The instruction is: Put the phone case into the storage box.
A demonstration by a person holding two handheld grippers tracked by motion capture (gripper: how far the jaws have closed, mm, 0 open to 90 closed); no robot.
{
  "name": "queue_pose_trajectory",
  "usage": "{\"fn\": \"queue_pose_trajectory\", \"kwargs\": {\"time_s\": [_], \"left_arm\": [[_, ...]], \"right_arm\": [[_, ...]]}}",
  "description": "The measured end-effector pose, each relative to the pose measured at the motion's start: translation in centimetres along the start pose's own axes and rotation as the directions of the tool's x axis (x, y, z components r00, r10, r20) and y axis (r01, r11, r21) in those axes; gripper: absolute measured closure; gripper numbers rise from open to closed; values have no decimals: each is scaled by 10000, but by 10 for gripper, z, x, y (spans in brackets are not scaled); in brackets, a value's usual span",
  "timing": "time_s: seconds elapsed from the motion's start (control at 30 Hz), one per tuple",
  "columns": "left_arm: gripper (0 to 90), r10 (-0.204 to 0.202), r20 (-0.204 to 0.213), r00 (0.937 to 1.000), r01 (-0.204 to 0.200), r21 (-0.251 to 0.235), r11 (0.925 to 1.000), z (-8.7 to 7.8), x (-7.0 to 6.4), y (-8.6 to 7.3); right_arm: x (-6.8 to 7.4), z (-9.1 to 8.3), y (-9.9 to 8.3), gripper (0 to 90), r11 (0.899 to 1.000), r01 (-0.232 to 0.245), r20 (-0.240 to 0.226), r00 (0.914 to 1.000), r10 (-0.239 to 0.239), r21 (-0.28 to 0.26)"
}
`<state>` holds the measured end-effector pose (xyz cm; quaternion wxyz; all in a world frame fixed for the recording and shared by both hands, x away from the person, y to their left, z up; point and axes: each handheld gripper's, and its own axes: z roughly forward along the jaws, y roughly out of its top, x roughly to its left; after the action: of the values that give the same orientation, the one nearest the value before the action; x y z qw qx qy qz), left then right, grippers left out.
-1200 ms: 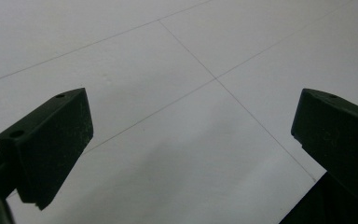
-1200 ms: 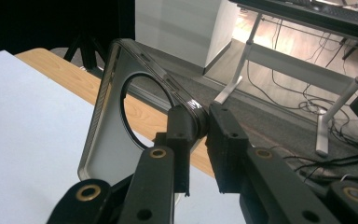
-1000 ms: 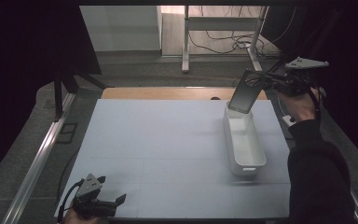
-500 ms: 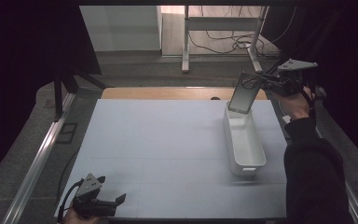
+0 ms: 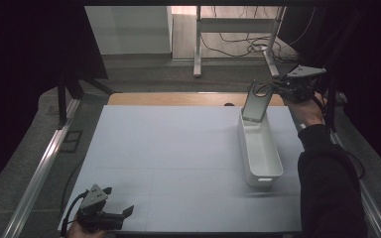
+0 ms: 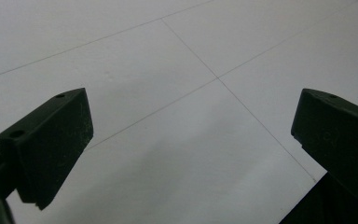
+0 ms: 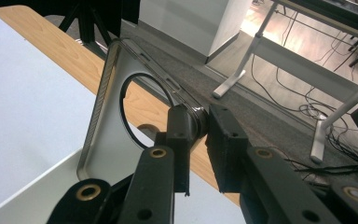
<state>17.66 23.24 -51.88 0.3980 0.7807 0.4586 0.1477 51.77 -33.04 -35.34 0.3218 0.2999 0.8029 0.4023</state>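
A clear phone case (image 5: pixel 257 101) with a round camera cutout hangs over the far end of the white rectangular bin (image 5: pixel 270 168). My right gripper (image 5: pixel 277 88) is shut on the case's top edge; in the right gripper view the case (image 7: pixel 116 107) is pinched at its corner between the jaws of the right gripper (image 7: pixel 204 128), tilted above the bin's rim (image 7: pixel 32 186). Near the table's front left corner, my left gripper (image 5: pixel 124 214) is low over the white tabletop. The left gripper view has its jaws wide open (image 6: pixel 186 135) with only bare table between them.
A wooden strip (image 5: pixel 178 99) runs along the table's far edge, with a metal rail (image 5: pixel 39 173) on the left. Beyond the table are a white frame leg (image 5: pixel 197 44) and cables (image 5: pixel 233 44) on the floor. A dark sleeve (image 5: pixel 327 193) covers the right front.
My right gripper has carried the case slightly left and lower, toward the bin's far end. The left gripper has barely moved.
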Motion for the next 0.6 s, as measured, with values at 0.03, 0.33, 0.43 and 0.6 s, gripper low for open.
{"fn": "queue_pose_trajectory", "kwargs": {"time_s": [0.03, 0.33, 0.43, 0.6], "left_arm": [[0, 0, -1, 10000, 0, -7, 10000, 0, 0, 0], [0, -24, -1, 10000, 24, 3, 10000, 0, 0, 0], [0, -25, -8, 10000, 25, 5, 10000, 0, 0, 0], [0, -36, -13, 10000, 36, 5, 10000, 0, 0, 0]], "right_arm": [[0, 1, -1, 786, 10000, -88, -34, 10000, 89, 10], [1, 14, -9, 786, 9997, 240, -33, 9997, -240, 96], [1, 16, -12, 786, 9996, 242, -82, 9997, -241, 113], [4, 21, -17, 786, 9991, 417, -163, 9990, -415, 88]]}}
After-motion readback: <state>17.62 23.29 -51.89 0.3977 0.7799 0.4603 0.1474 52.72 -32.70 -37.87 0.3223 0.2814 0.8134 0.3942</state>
